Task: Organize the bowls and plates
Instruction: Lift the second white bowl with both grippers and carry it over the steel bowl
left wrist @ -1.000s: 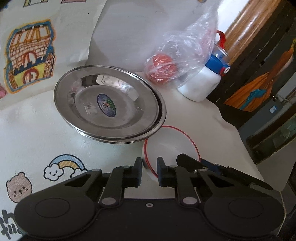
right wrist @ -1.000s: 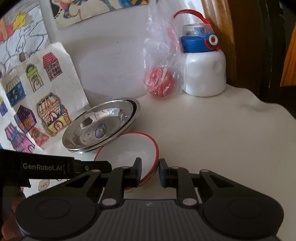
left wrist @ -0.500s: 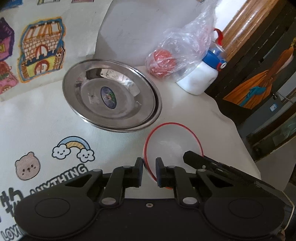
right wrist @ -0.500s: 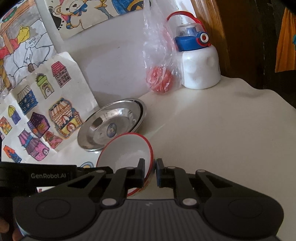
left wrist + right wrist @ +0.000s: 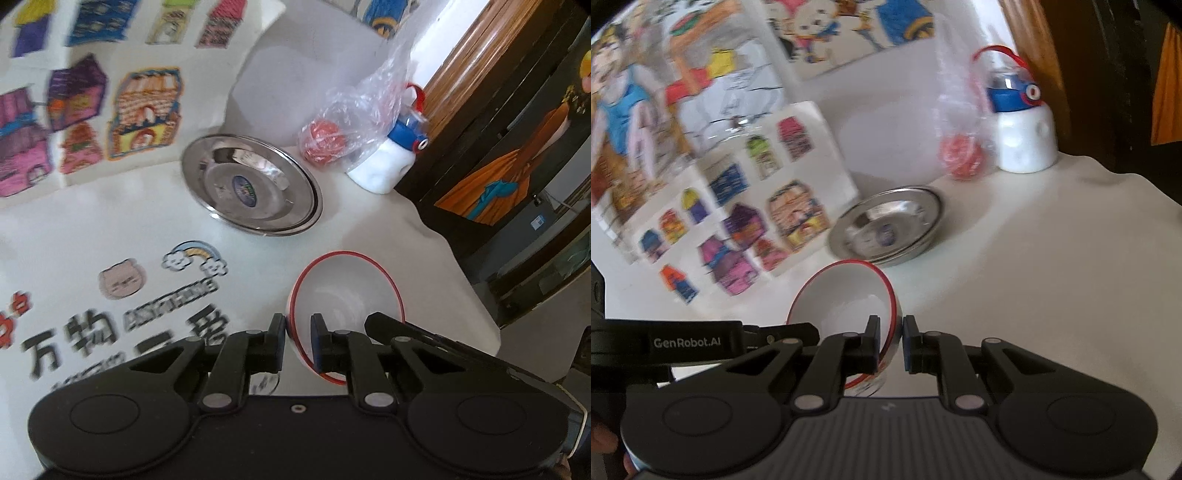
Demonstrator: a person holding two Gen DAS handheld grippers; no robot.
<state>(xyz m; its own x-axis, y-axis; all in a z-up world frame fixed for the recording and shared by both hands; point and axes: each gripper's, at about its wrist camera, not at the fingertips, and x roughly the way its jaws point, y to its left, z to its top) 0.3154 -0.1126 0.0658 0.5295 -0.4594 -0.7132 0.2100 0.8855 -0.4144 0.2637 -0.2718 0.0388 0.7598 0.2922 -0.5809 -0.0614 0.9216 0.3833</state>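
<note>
The white tablecloth (image 5: 388, 236) carried stacked steel plates (image 5: 255, 186) near the wall. The white bowl (image 5: 347, 291) (red-rimmed) hung in front of them, tilted. The left gripper (image 5: 297, 341) pinched its rim on one side, the right gripper (image 5: 891, 341) clamped the opposite rim.

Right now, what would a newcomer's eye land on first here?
Probably the white bowl with a red rim, pinched at opposite edges by the left gripper and the right gripper. Behind it sit stacked steel plates on the white table, then a clear bag holding something red beside a white bottle with a blue cap.
</note>
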